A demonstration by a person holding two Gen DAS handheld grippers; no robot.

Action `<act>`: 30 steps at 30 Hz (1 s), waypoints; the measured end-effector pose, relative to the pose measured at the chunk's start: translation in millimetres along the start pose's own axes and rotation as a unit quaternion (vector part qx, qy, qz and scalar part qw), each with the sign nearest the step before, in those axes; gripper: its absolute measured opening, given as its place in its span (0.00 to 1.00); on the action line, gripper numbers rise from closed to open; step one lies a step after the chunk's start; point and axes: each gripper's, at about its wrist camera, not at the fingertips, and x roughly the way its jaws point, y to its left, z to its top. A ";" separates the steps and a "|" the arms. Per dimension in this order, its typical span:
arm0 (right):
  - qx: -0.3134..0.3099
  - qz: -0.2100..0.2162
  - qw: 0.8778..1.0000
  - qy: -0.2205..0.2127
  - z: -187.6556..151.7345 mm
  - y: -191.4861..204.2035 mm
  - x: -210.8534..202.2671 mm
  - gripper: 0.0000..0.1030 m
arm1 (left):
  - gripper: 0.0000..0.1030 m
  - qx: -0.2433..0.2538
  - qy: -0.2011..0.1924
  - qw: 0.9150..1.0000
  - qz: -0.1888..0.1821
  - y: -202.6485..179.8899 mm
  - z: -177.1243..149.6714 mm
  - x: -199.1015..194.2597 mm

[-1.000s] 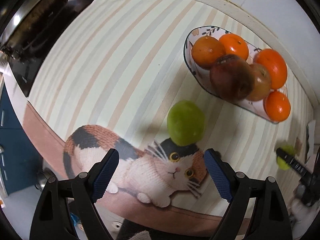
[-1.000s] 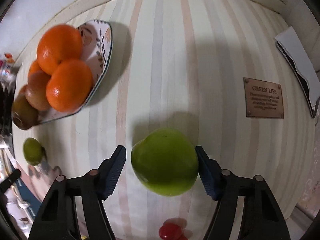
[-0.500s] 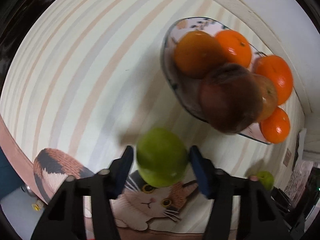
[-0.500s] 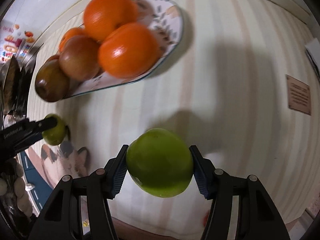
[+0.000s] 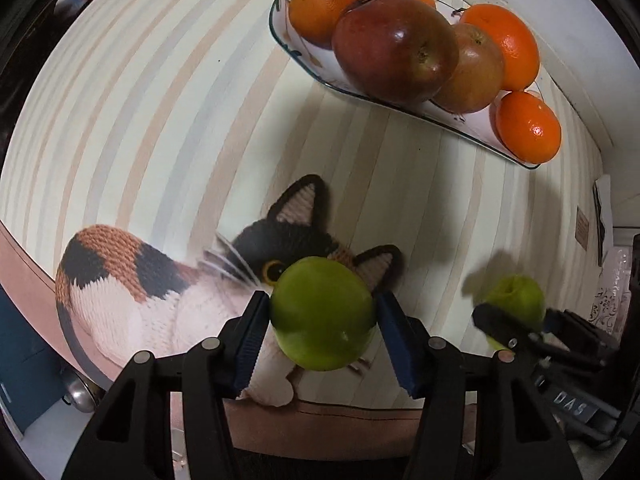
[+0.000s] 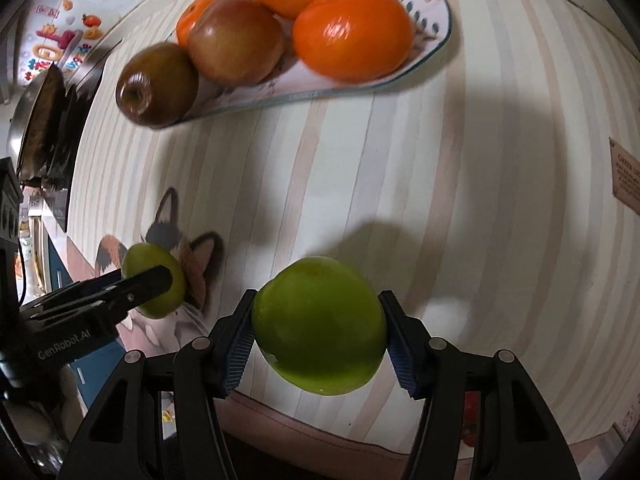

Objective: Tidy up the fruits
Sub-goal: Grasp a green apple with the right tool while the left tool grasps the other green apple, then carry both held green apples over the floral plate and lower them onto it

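Observation:
My left gripper (image 5: 320,316) is shut on a green apple (image 5: 322,316) and holds it above the cat picture on the mat. My right gripper (image 6: 316,326) is shut on a second green apple (image 6: 320,326), also off the table. Each gripper shows in the other's view: the right one with its apple (image 5: 520,300), the left one with its apple (image 6: 154,286). A patterned oval plate (image 5: 476,130) at the back holds oranges (image 5: 502,46) and red apples (image 5: 394,46); it also shows in the right wrist view (image 6: 434,4).
A striped mat with a calico cat picture (image 5: 160,296) covers the table. A brown label (image 6: 626,180) lies on the mat at right. Dark kitchenware (image 6: 40,120) stands at the far left edge. The mat's front edge (image 5: 340,428) runs below the grippers.
My left gripper moved onto the green apple, shut on it and lifted it. My right gripper shut on its apple, lifted it and swung left toward the plate.

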 end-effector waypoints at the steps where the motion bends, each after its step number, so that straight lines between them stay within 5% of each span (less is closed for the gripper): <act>1: 0.001 0.000 1.000 0.001 0.3 0.0 1.6 0.60 | 0.51 0.000 -0.001 1.000 0.001 -2.2 2.1 -0.1; 18: 0.013 -0.001 1.000 -0.009 -0.4 -11.5 -3.9 0.60 | 0.50 0.014 0.020 1.000 -0.006 -24.0 24.0 29.0; 30: 0.002 0.002 1.000 -0.010 -5.3 -11.9 -5.4 0.58 | 0.50 0.017 0.007 1.000 -0.005 -26.1 32.3 1.5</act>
